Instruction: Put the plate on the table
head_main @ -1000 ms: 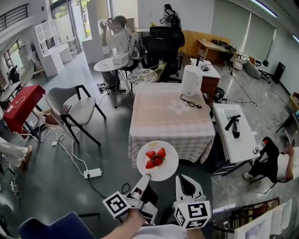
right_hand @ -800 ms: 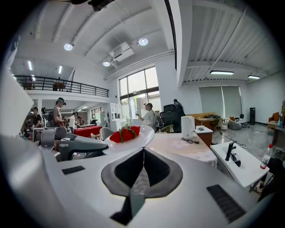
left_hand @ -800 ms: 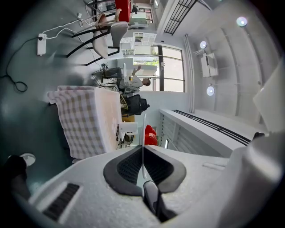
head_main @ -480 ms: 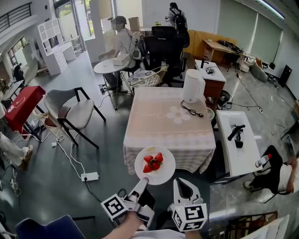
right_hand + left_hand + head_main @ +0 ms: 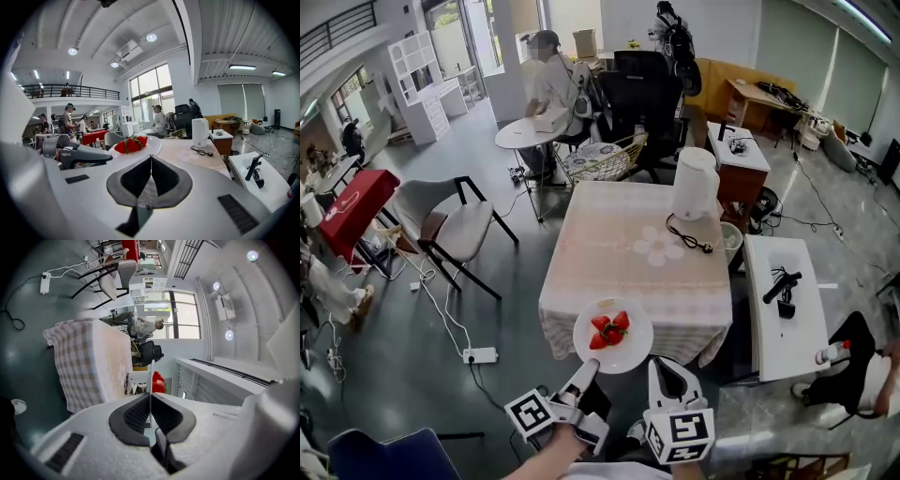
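Plate [image 5: 630,352] with strawberries [image 5: 610,329] held in air, overlapping near edge of worktop [image 5: 628,253] in my head view; my left tool [image 5: 589,367] clenched on plate's near rim, thin edge pinched between pads; my right tool [image 5: 667,377] just beside, right of left tool; jaws pressed together, nothing between, clear of plate.

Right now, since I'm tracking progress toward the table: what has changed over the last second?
The person has moved closer to the table, whose near edge now lies nearer the plate in the head view. Nothing was taken hold of or let go. Unchanged: the left gripper still clamps the plate's rim, the strawberries sit on it, and the right gripper stays shut and empty beside it.
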